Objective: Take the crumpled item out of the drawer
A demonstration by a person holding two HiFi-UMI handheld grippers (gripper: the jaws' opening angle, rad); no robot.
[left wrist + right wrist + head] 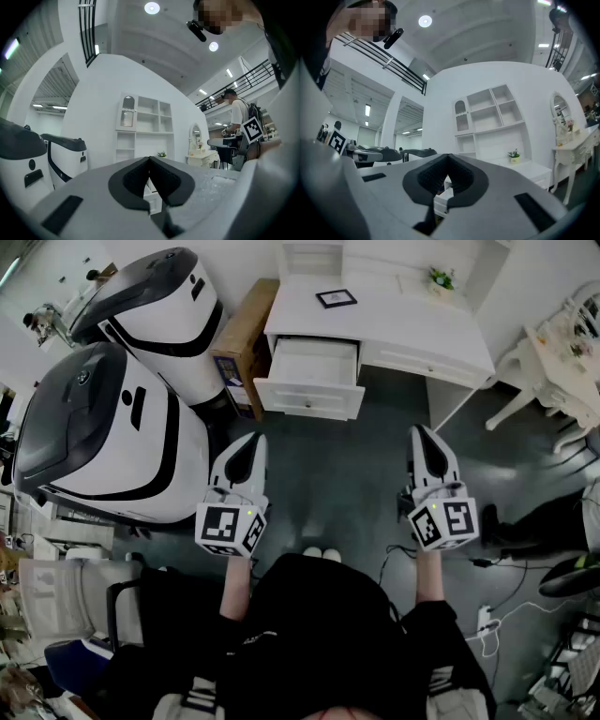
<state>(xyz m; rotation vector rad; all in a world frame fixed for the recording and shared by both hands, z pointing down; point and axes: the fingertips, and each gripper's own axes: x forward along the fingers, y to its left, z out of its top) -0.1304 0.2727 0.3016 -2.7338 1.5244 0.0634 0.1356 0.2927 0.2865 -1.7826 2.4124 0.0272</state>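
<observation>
Approach step: I'm standing off from the pulled-out white drawer (310, 401) of the white wooden desk (403, 329).
My left gripper (251, 442) and right gripper (421, 433) are pinched together, empty, well apart from it. I can't make out the crumpled item inside. Next I'd move in and spread one.

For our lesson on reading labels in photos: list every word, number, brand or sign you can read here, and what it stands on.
No readable word or number anywhere.
Cube on the left gripper and cube on the right gripper: square black-and-white code patterns, no letters.
Framed picture on the white desk: too small to read.
Label on the brown box: blurred.
White machines: black marks only, no legible lettering.
</observation>
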